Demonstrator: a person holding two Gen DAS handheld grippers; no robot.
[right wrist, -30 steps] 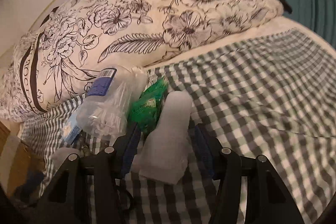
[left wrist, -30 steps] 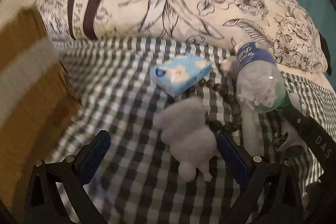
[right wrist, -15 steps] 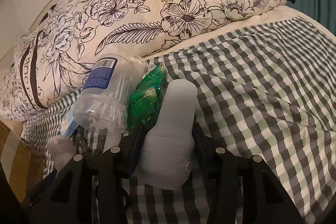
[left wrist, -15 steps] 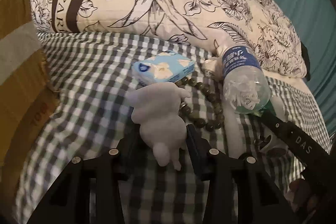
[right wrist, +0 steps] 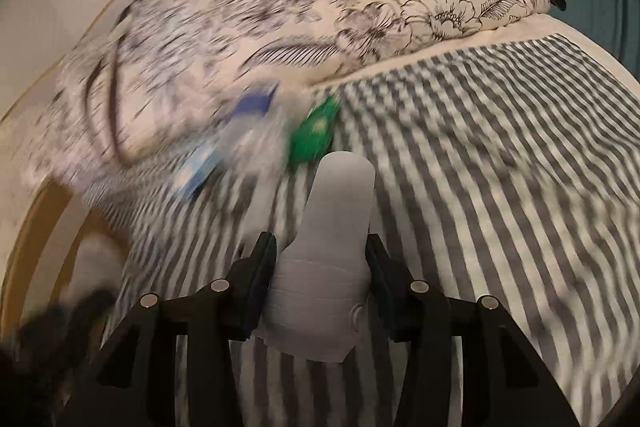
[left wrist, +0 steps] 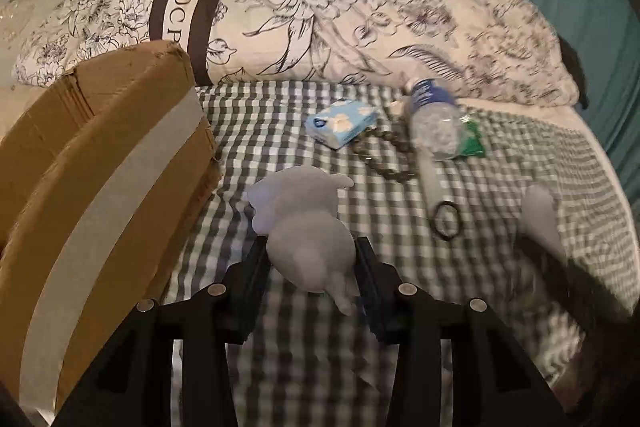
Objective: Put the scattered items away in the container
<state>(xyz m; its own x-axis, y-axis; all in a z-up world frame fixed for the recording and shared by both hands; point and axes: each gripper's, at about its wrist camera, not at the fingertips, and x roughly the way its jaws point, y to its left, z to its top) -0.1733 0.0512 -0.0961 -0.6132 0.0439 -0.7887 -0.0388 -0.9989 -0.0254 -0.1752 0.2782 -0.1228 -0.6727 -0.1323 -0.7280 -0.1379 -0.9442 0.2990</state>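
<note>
Cardboard box (left wrist: 96, 187) stands at the left of the frame on the checked bed (left wrist: 280, 131), its inside hidden. Left tongs (left wrist: 311, 267) grip a white toy figure (left wrist: 304, 227) beside it. Right tongs (right wrist: 322, 279) clamp a white ridged bottle (right wrist: 328, 255), lower centre.

To my left the cardboard box (left wrist: 100, 187) rises as a tall wall, blocking passage low on that side. Bare checked bedspread (left wrist: 256, 131) lies open between the box and the tissue pack (left wrist: 342, 123). Farther right, the beads (left wrist: 384, 155), plastic bottle (left wrist: 434, 123), green packet (left wrist: 472, 143) and black hair tie (left wrist: 447, 219) crowd the bed. The floral pillow (left wrist: 340, 19) closes off the far side.
</note>
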